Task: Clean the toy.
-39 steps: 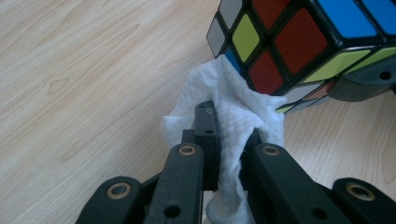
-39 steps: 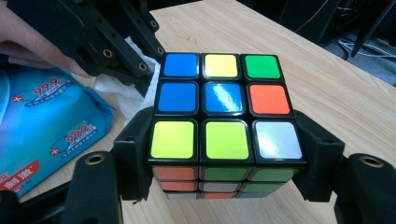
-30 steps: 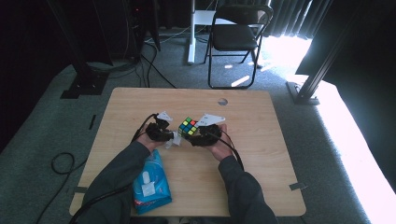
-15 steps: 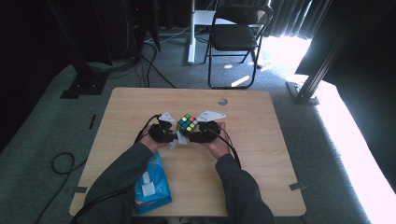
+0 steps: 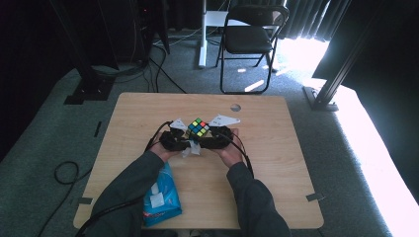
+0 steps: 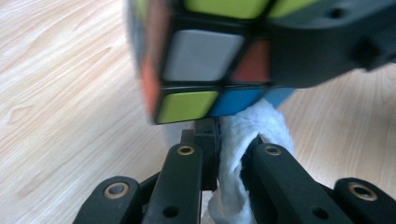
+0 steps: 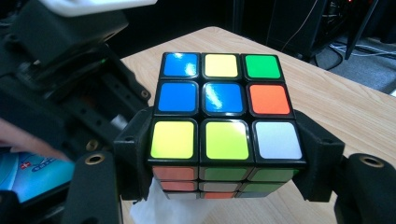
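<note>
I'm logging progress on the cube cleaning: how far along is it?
Done: the right hand-held gripper clamps the multicoloured puzzle cube, and the left hand-held gripper has pinched a white wipe. In hand: the wipe sits against the cube's underside. Left: apparently the other faces; the blue wipes packet lies nearby.

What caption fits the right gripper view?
Right gripper fingers clamp a puzzle cube above a white wipe.

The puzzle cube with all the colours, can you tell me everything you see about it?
The puzzle cube is glossy black plastic with mixed stickers, three by three per face: blue, yellow, green, orange and white on top. It is scrambled. The right gripper clamps it by two opposite sides, above the wooden table. A white wipe, pinched in the left gripper, presses against its underside.
</note>
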Motion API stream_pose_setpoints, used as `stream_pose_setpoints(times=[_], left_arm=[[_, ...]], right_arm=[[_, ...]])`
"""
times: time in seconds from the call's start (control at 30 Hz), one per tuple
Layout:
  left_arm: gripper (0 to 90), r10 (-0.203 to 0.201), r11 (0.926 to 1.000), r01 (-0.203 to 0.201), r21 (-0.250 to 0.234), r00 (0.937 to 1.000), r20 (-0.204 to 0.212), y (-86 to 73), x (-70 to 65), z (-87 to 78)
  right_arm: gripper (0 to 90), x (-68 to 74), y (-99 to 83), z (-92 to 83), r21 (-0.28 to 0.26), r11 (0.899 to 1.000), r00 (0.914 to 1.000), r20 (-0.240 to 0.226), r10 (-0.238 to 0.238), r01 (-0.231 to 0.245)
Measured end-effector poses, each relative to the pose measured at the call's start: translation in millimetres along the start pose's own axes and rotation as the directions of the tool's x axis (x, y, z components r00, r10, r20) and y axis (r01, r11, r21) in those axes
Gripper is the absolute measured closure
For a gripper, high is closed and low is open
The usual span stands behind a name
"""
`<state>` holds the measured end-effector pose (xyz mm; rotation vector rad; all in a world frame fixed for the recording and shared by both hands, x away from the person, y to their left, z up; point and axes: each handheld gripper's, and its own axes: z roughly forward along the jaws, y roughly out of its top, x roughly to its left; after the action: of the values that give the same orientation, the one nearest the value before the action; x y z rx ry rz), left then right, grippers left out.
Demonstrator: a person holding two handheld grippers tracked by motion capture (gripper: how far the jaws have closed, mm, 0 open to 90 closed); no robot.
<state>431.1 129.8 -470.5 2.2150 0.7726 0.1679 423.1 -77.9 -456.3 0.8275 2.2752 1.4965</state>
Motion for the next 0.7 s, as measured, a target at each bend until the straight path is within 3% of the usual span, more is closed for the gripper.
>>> stream_pose_setpoints(times=[0.27,0.37,0.7], left_arm=[[85.5,-0.081,0.9956,0.079,-0.051,0.9961,-0.036,-4.4,17.9,-10.2],[85.5,-0.131,0.9880,0.126,-0.089,0.9905,-0.044,-6.5,25.4,-14.3],[85.7,-0.116,0.9908,0.111,-0.077,0.9915,-0.060,-6.2,21.3,-12.8]], right_arm=[[34.3,0.0,0.0,-1.5,-0.002,1.000,1.0000,-0.006,0.000,0.000],[34.3,-0.1,-0.8,-1.4,-0.003,1.000,0.9999,-0.010,0.005,-0.005],[34.3,1.0,-0.9,1.1,-0.011,1.000,0.9998,-0.009,0.017,-0.017]])
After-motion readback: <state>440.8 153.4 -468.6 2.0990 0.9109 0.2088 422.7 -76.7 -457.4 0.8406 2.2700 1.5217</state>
